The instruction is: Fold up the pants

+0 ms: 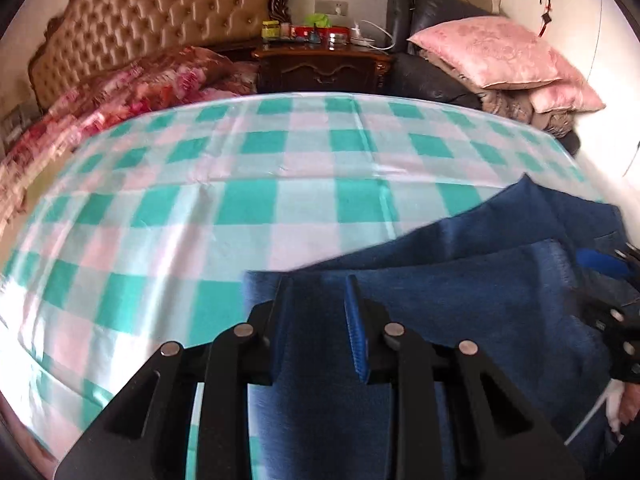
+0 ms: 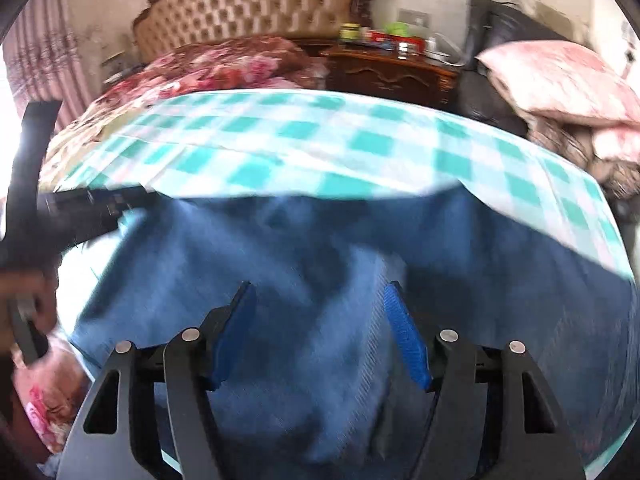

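Blue denim pants lie partly folded on the near right part of a green, pink and white checked sheet. My left gripper is at their left edge, its blue pads narrowed onto a fold of denim that fills the gap. In the right wrist view the pants spread across the lower half. My right gripper hovers over them with its jaws apart and cloth beneath, the pads not pressing. The other gripper shows blurred at the pants' left edge. Both views are motion-blurred.
The sheet covers a bed with a tufted tan headboard and a red floral blanket at the back left. A dark wooden nightstand with small items stands behind. Pink pillows are stacked on a dark seat at the back right.
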A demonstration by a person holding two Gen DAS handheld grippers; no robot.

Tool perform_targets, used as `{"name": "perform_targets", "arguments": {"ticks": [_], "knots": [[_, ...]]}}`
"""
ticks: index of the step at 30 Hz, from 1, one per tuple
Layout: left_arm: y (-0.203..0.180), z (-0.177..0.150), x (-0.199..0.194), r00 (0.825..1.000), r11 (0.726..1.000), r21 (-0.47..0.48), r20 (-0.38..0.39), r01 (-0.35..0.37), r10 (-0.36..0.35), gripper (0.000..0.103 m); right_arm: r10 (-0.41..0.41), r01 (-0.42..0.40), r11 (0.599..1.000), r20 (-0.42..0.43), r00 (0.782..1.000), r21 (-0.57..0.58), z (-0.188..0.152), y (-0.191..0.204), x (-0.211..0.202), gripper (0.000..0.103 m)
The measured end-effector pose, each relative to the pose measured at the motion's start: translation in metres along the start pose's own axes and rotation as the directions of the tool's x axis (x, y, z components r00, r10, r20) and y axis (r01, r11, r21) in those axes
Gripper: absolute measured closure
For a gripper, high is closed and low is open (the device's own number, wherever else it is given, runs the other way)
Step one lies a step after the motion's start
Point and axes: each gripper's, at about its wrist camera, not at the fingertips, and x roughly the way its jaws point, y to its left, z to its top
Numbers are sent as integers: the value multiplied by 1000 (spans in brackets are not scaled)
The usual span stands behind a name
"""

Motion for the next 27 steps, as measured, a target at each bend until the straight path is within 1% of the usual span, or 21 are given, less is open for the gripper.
{"name": "perform_targets", "arguments": {"ticks": [1, 3, 4, 5, 6, 7, 8, 9, 10, 12, 13, 14, 15, 16, 18, 19, 20, 22, 24, 26, 27], "knots": [[-5, -1, 4, 1000, 1000, 13, -11, -7, 7, 75, -16, 16, 1000, -11, 1000, -14, 6, 3, 7, 44], [-11, -3, 11, 999, 1000, 9, -37, -16, 16, 75, -33, 32, 999, -30, 999, -38, 12, 7, 23, 44], [-11, -5, 11, 999, 1000, -5, -44, -27, 26, 75, -64, 61, 997, -56, 996, -50, 12, 6, 36, 51], [-9, -8, 7, 999, 999, -29, -41, -37, 36, 75, -84, 81, 995, -76, 994, -52, 11, 3, 44, 59], [-6, -12, 2, 999, 998, -51, -35, -32, 31, 75, -94, 91, 995, -96, 991, -42, 9, -3, 53, 61], [-2, -18, -4, 999, 997, -68, -31, -28, 26, 69, -69, 67, 998, -99, 993, -20, 5, -9, 58, 61], [2, -27, -11, 999, 996, -86, -31, -27, 25, 61, -59, 57, 998, -83, 995, -17, 2, -11, 56, 61], [6, -35, -15, 999, 995, -96, -31, -30, 27, 59, -67, 65, 997, -76, 995, -34, 0, -8, 56, 61], [9, -43, -19, 999, 994, -104, -34, -29, 25, 59, -78, 74, 996, -69, 995, -49, -2, -6, 55, 61], [11, -66, -30, 999, 994, -102, -33, -30, 27, 59, -84, 82, 996, -56, 995, -43, -5, -5, 55, 61], [10, -74, -33, 999, 995, -91, -36, -29, 26, 58, -85, 83, 996, -57, 995, -37, -5, -6, 55, 61], [7, -82, -35, 999, 997, -75, -42, -34, 31, 56, -85, 83, 996, -60, 995, -34, -4, -6, 55, 61], [6, -92, -36, 997, 997, -58, -53, -54, 50, 54, -84, 82, 996, -63, 994, -25, -3, -6, 53, 61], [8, -100, -38, 997, 996, -72, -53, -57, 53, 53, -79, 78, 997, -60, 995, -11, -2, -7, 50, 61], [14, -109, -48, 998, 990, -125, -38, -60, 56, 52, -50, 50, 999, -10, 999, 12, -3, -8, 27, 60], [15, -112, -52, 997, 989, -131, -31, -76, 72, 53, -54, 54, 998, 14, 998, 9, -5, -7, 15, 56], [15, -116, -58, 996, 988, -129, -18, -90, 88, 53, -71, 71, 997, 31, 997, 0, -11, -5, 2, 49], [16, -119, -65, 996, 986, -144, -1, -86, 86, 53, -79, 79, 997, 20, 997, -17, -22, -4, -9, 49], [10, -118, -73, 997, 986, -153, 29, -63, 69, 53, -95, 95, 995, -9, 995, -21, -36, -6, -11, 49], [1, -116, -77, 997, 990, -136, 57, -40, 48, 53, -142, 141, 990, -53, 988, -21, -48, -11, -5, 49], [-8, -113, -76, 998, 993, -113, 58, -29, 36, 53, -157, 157, 988, -75, 985, -11, -53, -15, -2, 49]]}}
